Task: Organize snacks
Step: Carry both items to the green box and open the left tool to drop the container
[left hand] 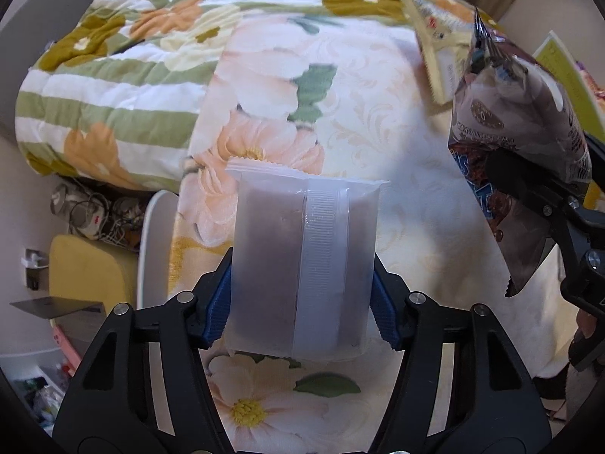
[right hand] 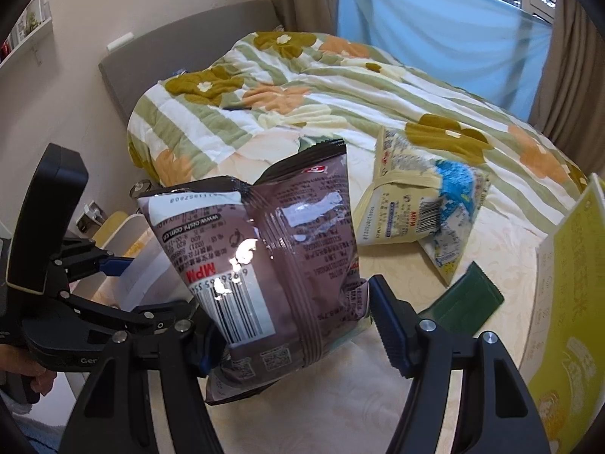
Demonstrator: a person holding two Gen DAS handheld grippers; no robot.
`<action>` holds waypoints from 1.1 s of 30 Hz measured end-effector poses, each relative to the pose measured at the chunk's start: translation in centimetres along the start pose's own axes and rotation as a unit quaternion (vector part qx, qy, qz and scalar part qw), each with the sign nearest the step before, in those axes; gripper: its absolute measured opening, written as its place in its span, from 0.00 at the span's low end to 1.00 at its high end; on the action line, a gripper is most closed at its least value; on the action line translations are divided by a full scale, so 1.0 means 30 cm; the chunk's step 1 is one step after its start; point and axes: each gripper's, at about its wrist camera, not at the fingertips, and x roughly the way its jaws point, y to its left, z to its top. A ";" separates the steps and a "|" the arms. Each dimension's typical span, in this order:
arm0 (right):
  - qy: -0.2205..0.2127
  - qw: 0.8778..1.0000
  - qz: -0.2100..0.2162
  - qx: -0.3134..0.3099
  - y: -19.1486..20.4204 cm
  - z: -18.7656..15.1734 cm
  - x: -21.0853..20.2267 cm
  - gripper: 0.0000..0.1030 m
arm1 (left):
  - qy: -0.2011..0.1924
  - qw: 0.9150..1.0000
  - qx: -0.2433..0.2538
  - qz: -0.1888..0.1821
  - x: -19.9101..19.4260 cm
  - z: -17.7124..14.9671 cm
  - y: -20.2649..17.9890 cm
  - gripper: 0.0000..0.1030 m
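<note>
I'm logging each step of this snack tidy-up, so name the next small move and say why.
Probably carry both packets toward the other snacks and set them down together. The left tool is shut on the frosted packet and the right tool on the brown snack bag, both clear of the bed, while the yellow bag and green packet lie on the sheet.

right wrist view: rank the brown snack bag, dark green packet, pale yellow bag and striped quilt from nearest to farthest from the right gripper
1. brown snack bag, between the right gripper fingers
2. dark green packet, flat, just right of it
3. pale yellow bag, farther back on the right
4. striped quilt, bunched at the bed's far end
</note>
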 end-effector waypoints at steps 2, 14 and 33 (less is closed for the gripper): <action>-0.007 1.000 -0.006 0.014 0.001 0.002 -0.040 0.62 | -0.013 1.000 0.002 -0.006 -0.042 0.008 -0.001 0.58; -0.076 0.983 -0.070 0.151 -0.093 0.031 -0.446 0.62 | -0.106 0.987 0.090 -0.085 -0.383 0.162 -0.215 0.58; -0.097 0.946 -0.150 0.269 -0.652 -0.269 -0.968 0.62 | -0.118 0.963 0.161 -0.181 -0.470 0.237 -1.095 0.58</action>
